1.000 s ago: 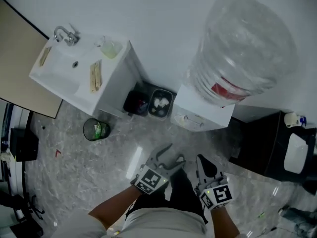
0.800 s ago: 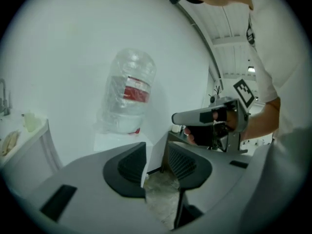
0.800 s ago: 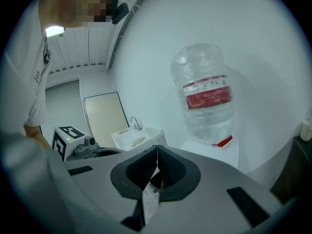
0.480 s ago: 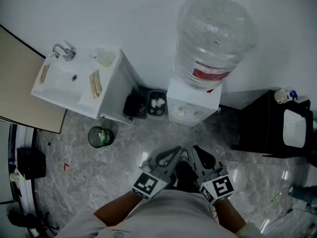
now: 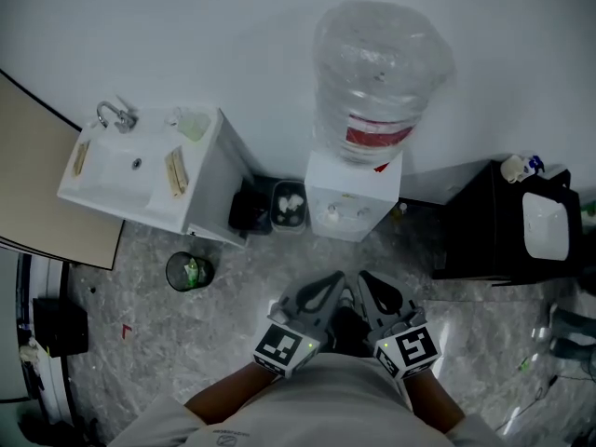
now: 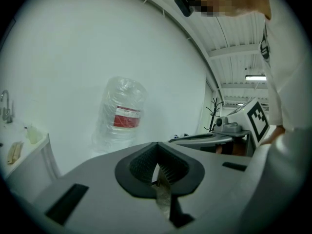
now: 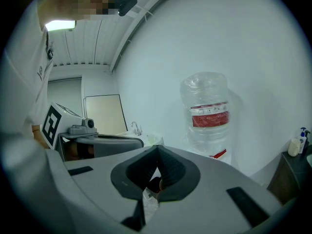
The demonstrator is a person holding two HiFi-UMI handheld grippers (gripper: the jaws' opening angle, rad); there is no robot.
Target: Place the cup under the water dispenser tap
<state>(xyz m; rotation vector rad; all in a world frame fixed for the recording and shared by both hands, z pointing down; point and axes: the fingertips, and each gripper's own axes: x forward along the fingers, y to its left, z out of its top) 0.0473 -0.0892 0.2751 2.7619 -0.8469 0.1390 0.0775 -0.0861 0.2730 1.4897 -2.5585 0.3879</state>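
The water dispenser (image 5: pixel 355 196) stands against the white wall, a clear bottle (image 5: pixel 377 73) with a red label upside down on top; its taps (image 5: pixel 337 214) face me. A clear cup-like container (image 5: pixel 191 122) sits on the sink top at the left. My left gripper (image 5: pixel 337 280) and right gripper (image 5: pixel 365 278) are side by side at the bottom, well short of the dispenser, both shut and empty. In the left gripper view the jaws (image 6: pixel 157 147) meet below the bottle (image 6: pixel 122 113). The right gripper view shows its pads (image 7: pixel 157 150) together, the bottle (image 7: pixel 207 111) ahead.
A white sink cabinet (image 5: pixel 200 189) with a faucet (image 5: pixel 112 115) stands left of the dispenser, two dark bins (image 5: pixel 270 206) between them. A round bin (image 5: pixel 189 270) sits on the marbled floor. At the right is a black cabinet (image 5: pixel 475 236) bearing a white basin (image 5: pixel 545 226).
The left gripper's jaws, spread a second ago, have shut on nothing. Both grippers have risen. The dispenser now sits further off and nearer the picture's middle.
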